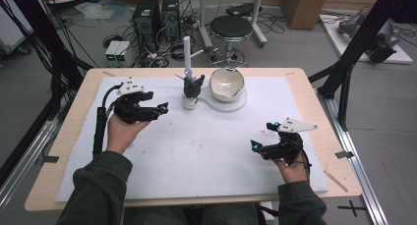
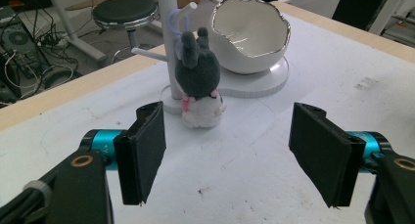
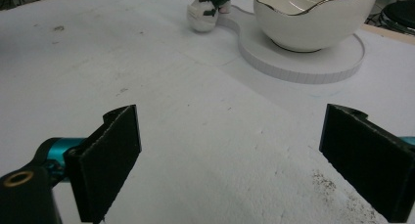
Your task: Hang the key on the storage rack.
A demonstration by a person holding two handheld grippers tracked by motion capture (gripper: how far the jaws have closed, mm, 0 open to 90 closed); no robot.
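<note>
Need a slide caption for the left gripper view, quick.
Open left gripper faces a grey-and-white plush toy hanging on a white peg stand beside an eggshell-shaped bowl.

A plush toy (image 2: 198,79), grey and white with a soft, fuzzy nap, hung on a smooth white plastic-looking stand (image 2: 169,43) near the tabletop's far edge. Beside it, a glossy white bowl (image 2: 249,35) carried a shiny metallic rim. A matt white sheet (image 1: 196,151), scuffed and speckled, covered the pale wood tabletop (image 1: 59,151). The gripper pads (image 2: 147,150) looked matt black.
</note>
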